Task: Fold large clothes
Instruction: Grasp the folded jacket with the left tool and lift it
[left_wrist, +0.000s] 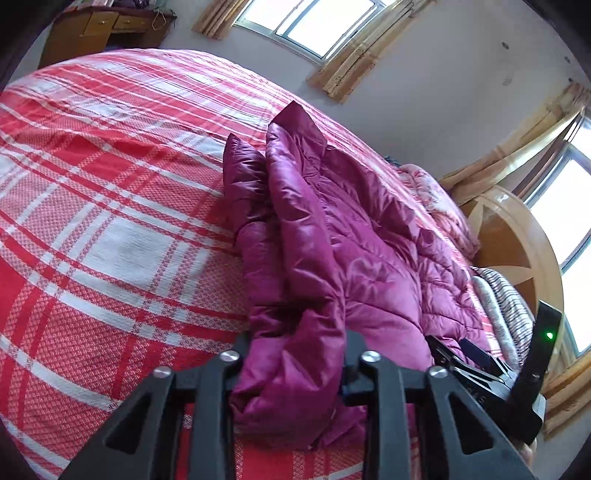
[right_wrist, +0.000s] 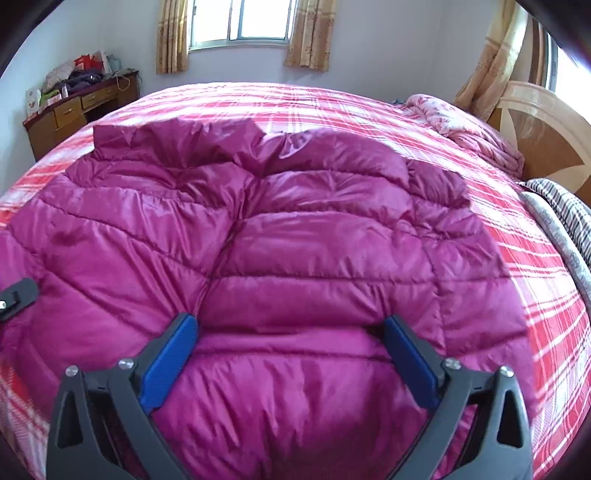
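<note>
jacket: a magenta quilted puffer jacket (right_wrist: 295, 236) lies spread on the bed, taking up most of the near half in the right wrist view
left gripper: the left gripper (left_wrist: 293, 363) is clamped on a bunched fold of the jacket's near edge, with cloth bulging out between its black fingers (left_wrist: 354, 354)
right gripper: the right gripper (right_wrist: 291, 332) stands wide apart above the jacket's near hem, its blue pads (right_wrist: 170, 358) either side of the fabric and not pressing it
jacket edges: in the left wrist view one side is folded over into a long ridge running away toward the far side; the collar end is farthest from the grippers
bed: the red and white plaid bedspread (left_wrist: 110, 221) is bare to the left of the jacket, a broad open stretch
right side: a pink quilt (right_wrist: 476, 133) and a striped blanket (right_wrist: 569, 218) sit near the wooden headboard (right_wrist: 546, 125)
far left: a wooden desk (right_wrist: 70, 114) with clutter stands against the wall
</note>
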